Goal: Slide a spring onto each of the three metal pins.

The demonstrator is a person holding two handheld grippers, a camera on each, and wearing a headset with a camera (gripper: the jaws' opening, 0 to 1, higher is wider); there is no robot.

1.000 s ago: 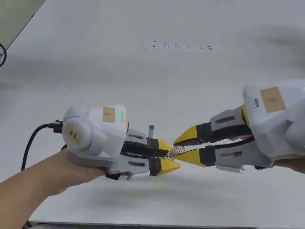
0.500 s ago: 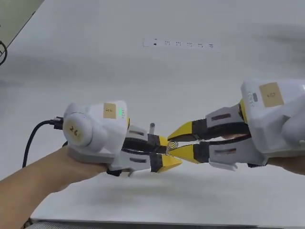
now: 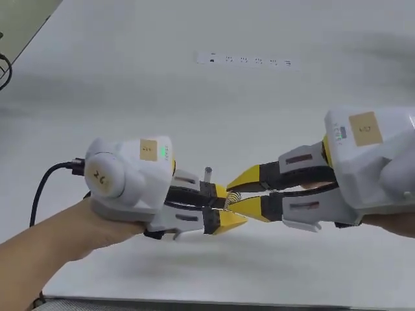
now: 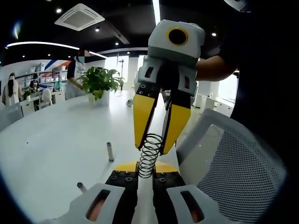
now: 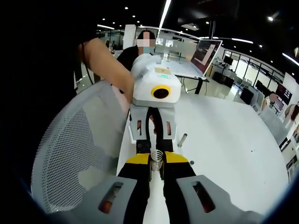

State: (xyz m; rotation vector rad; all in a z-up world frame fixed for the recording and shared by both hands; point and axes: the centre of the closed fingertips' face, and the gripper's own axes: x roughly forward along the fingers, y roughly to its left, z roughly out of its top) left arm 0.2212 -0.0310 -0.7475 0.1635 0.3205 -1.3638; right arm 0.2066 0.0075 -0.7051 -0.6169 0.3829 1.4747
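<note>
While right tongs (image 4: 153, 143) pinch spring (image 4: 147, 158), left tongs (image 4: 145, 168) touching, pin (image 4: 110, 151) apart

We note white workbench (image 3: 194, 123), power strip (image 3: 249, 61) at far side; white mesh chair (image 4: 224, 156); potted plant (image 4: 99, 79) farther back; ceiling strip lights (image 4: 155, 7), bright windows (image 4: 124, 65).

Bare white tabletop (image 3: 194, 110) lies open all round; 1 upright grey metal pin (image 3: 207, 173) stands just behind the jaw tips.
</note>
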